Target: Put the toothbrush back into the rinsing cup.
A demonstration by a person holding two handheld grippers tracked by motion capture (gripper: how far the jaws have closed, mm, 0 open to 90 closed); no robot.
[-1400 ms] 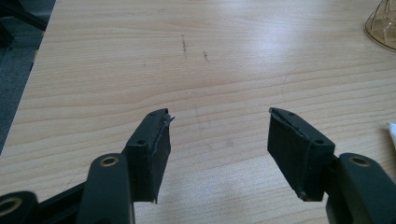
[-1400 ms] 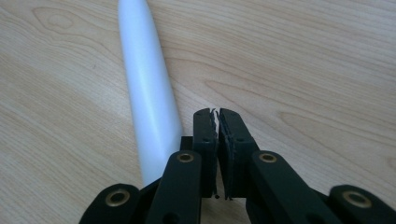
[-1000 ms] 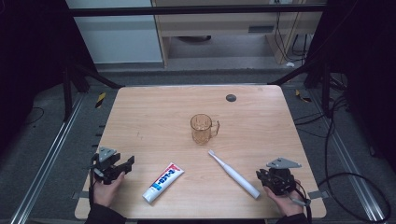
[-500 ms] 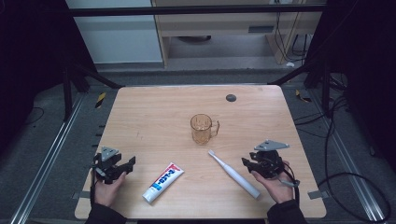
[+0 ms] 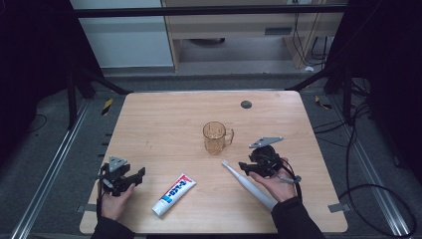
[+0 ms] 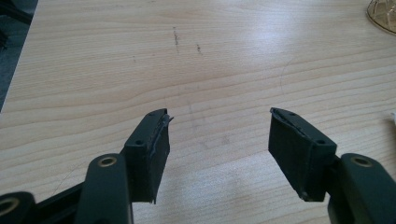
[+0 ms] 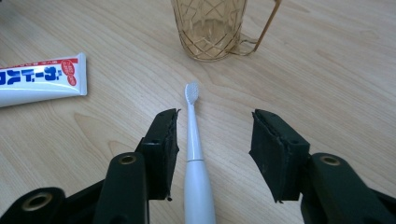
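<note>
Right gripper [image 5: 245, 166] jaws spread wide, straddling electric toothbrush [image 7: 194, 154]; likely lining up to clamp neck, nothing held yet. Toothbrush lies flat on wooden table [image 5: 164, 119], just front-right of amber glass mug [image 5: 215, 137]; long axis diagonal, bristle head toward mug, handle toward person. Toothpaste tube [image 5: 173, 194] front-left of mug. Left gripper [image 5: 133, 177] well left of mug, jaws apart, empty, apparently idle.

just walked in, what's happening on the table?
A person holds a gripper in each hand. The right gripper, jaws open, sits over the white toothbrush lying flat, nothing grasped yet. The left gripper rests open at the table's near left. A toothpaste tube and amber mug sit untouched.
</note>
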